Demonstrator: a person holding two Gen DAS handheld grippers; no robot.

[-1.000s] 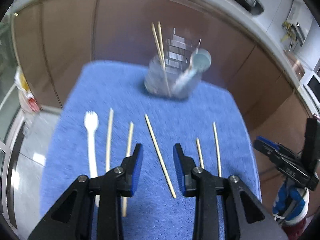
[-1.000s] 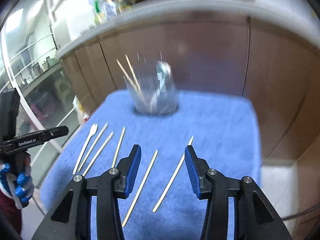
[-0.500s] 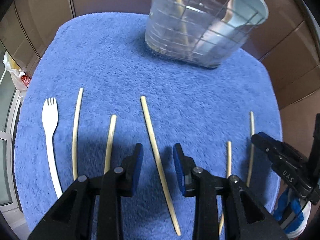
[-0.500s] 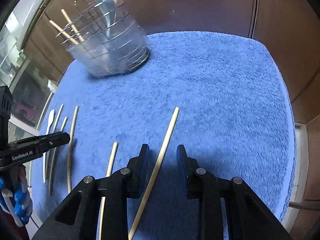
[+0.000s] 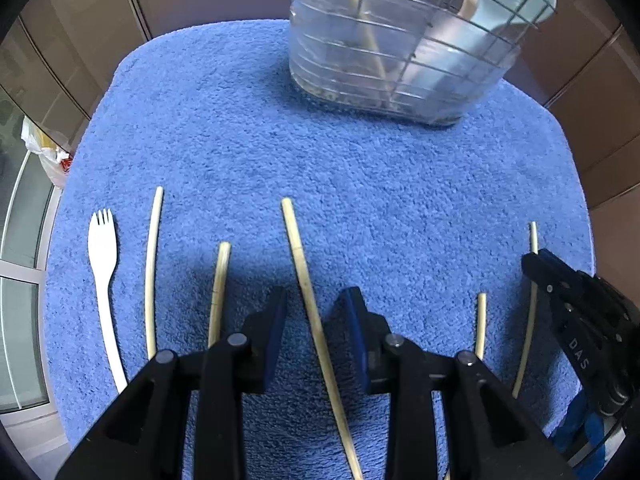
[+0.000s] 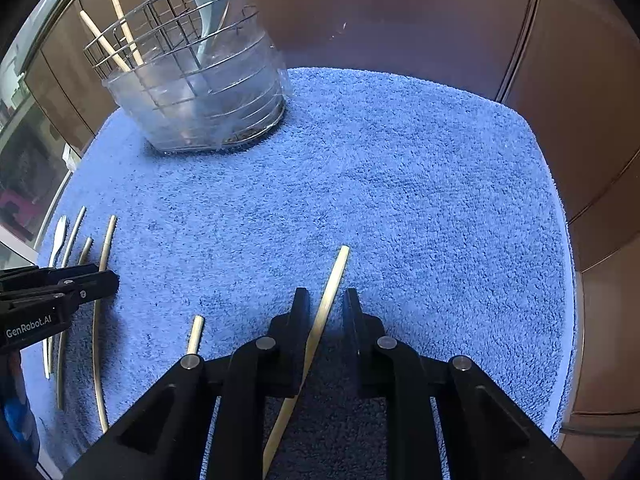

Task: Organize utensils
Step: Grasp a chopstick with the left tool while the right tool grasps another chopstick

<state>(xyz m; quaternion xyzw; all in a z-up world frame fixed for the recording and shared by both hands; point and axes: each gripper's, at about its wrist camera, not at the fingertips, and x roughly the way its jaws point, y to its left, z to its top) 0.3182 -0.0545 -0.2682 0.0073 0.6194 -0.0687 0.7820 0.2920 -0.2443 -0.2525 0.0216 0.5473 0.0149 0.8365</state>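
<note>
Several wooden chopsticks and a white plastic fork (image 5: 105, 276) lie on a blue towel (image 5: 360, 184). My left gripper (image 5: 314, 312) is open, low over the towel, its jaws on either side of one long chopstick (image 5: 308, 292). My right gripper (image 6: 326, 306) is open, its jaws straddling another chopstick (image 6: 330, 292). A wire utensil basket (image 5: 400, 56) with a clear liner stands at the towel's far edge. It holds two chopsticks (image 6: 116, 36) and a pale blue spoon (image 6: 208, 4).
A shorter chopstick (image 6: 195, 334) lies left of my right gripper. Brown cabinet doors (image 6: 440, 20) stand behind the towel. The towel's edges drop off at left and right. The right gripper shows in the left wrist view (image 5: 576, 320).
Both grippers have moved down and forward toward the towel. Each now straddles a chopstick more closely. The right jaws have narrowed.
</note>
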